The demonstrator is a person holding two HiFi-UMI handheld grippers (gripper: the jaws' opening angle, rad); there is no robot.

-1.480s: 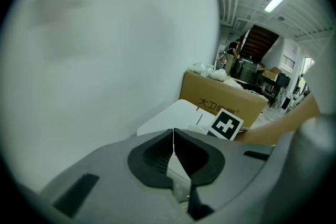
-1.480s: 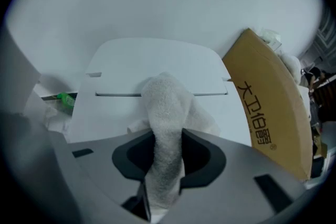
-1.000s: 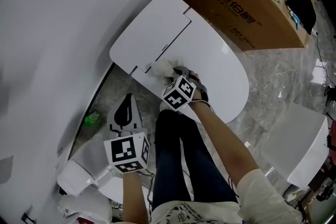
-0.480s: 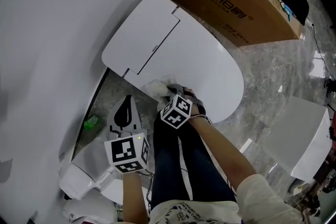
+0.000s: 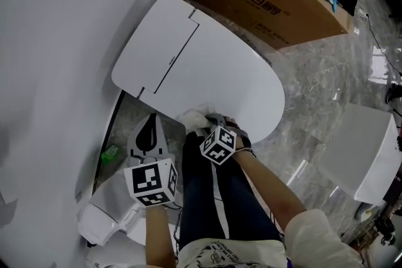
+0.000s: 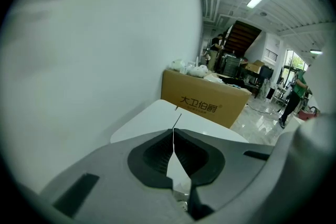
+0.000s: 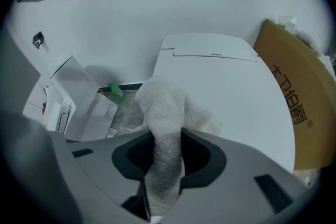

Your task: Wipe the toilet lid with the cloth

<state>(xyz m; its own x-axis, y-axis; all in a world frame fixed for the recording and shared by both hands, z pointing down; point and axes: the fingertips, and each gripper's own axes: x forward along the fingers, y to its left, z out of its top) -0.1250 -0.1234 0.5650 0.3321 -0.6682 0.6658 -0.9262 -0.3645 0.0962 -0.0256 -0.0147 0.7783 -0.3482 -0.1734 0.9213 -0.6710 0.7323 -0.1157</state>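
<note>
The only readable print is on the long side of the brown cardboard box (image 6: 202, 107) that stands on the far side of the toilet lid (image 5: 207, 66). It is four dark Chinese characters in one row, 大卫伯爵. They are upright and plainest in the left gripper view. In the head view the same row slants along the box's side, and in the right gripper view it is turned on end at the right edge. A tiny dark mark beside the seam of the lid's rear panel is too small to read.
</note>
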